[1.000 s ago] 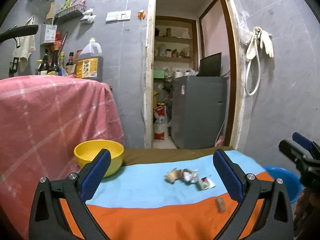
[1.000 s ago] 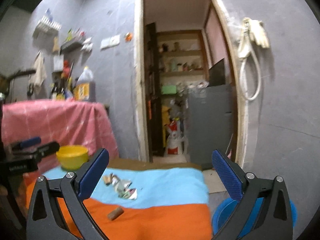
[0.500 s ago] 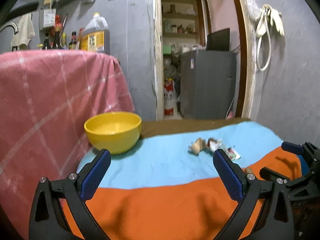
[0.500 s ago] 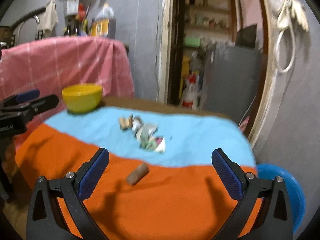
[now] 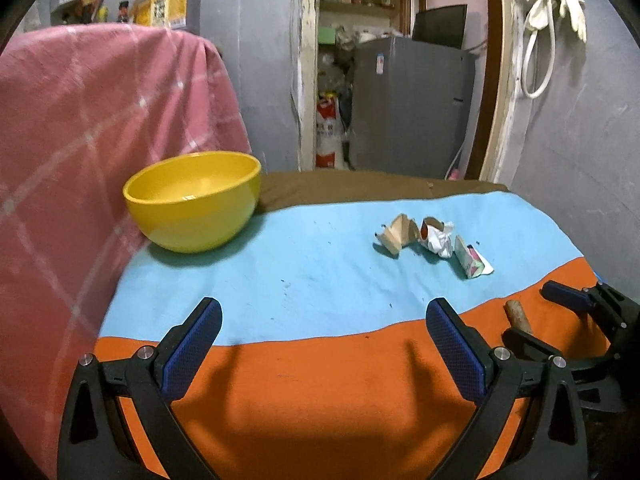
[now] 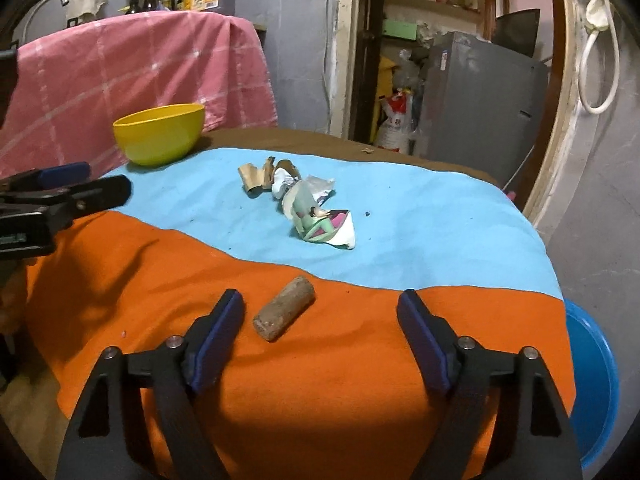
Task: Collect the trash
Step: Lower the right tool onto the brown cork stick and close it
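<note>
On the blue and orange tablecloth (image 6: 400, 220) lies a brown cork-like cylinder (image 6: 284, 314) (image 5: 517, 315). My right gripper (image 6: 320, 300) (image 5: 534, 314) straddles it, jaws closing, pads clear of it; it lies nearer the left finger. Crumpled wrappers and torn cardboard (image 6: 298, 196) (image 5: 434, 240) lie further back on the blue part. A yellow bowl (image 5: 192, 200) (image 6: 158, 134) stands at the back left. My left gripper (image 5: 323, 312) (image 6: 100, 180) hovers open over the cloth's left side, nothing between its fingers.
A pink checked cloth (image 5: 80, 120) covers a counter left of the table. A blue basin (image 6: 592, 392) sits on the floor at the right. Behind the table a doorway shows a grey fridge (image 5: 408, 108). A white hose (image 5: 540, 60) hangs on the right wall.
Both grippers have dropped and tipped down toward the table. The right gripper has come up around the brown cylinder and its jaws have narrowed. The left gripper stays wide.
</note>
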Tool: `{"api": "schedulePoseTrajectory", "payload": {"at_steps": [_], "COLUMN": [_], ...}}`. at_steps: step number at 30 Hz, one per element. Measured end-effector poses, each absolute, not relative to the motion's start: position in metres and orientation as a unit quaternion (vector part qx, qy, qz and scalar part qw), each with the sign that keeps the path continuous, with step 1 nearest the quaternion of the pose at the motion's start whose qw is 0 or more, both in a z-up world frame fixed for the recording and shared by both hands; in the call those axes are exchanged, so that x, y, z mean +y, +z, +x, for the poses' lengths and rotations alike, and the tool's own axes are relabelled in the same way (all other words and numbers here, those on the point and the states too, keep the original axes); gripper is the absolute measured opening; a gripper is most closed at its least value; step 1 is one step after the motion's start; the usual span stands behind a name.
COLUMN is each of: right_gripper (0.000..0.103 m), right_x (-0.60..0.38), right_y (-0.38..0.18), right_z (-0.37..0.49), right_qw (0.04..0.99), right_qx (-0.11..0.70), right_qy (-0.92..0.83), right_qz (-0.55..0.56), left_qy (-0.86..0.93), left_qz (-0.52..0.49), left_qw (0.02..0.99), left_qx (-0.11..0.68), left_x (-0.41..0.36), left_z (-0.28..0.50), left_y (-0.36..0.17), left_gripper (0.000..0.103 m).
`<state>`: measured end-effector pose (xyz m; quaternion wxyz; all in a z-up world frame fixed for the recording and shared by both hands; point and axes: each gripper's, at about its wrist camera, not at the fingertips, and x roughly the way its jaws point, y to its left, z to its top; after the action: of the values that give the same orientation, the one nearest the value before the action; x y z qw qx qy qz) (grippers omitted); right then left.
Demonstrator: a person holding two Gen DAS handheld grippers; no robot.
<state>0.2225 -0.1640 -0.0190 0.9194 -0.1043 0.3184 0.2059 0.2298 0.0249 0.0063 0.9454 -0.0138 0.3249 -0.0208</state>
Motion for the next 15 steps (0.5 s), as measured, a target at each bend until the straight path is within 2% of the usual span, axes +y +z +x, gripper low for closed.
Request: {"api": "schedulePoseTrajectory", "payload": {"at_steps": [5, 10, 12, 15], "right_gripper": [0.054, 0.022, 0.015, 0.014], "right_x": [-0.166, -0.17, -0.175, -0.181], "right_y": [-0.02, -0.018, -0.017, -0.016], "right_z": [0.224, 0.228, 0.232, 0.239], "right_qw": [0.916, 0.915, 0.915, 0.918], "right_qx": [0.323, 0.328, 0.331, 0.332], "right_qy": [0.214, 0.209, 0.206, 0.197], "right_qz": [-0.102, -0.107, -0.101, -0.096], "left_qy": [-0.031, -0.047, -0.057, -0.073], "left_qz": [-0.026, -0.034, -0.037, -0.04], "left_qw": [0.938, 0.935, 0.933, 0.93], "left_qx": [0.345, 0.351, 0.352, 0.358], "left_x": [0.02, 0.013, 0.009, 0.001], "left_z": [0.24, 0.248, 0.252, 0.257], "left_y": [0.001, 0.001, 0.001, -0.001], "left_gripper": [0.1, 0.1, 0.1, 0.1]}}
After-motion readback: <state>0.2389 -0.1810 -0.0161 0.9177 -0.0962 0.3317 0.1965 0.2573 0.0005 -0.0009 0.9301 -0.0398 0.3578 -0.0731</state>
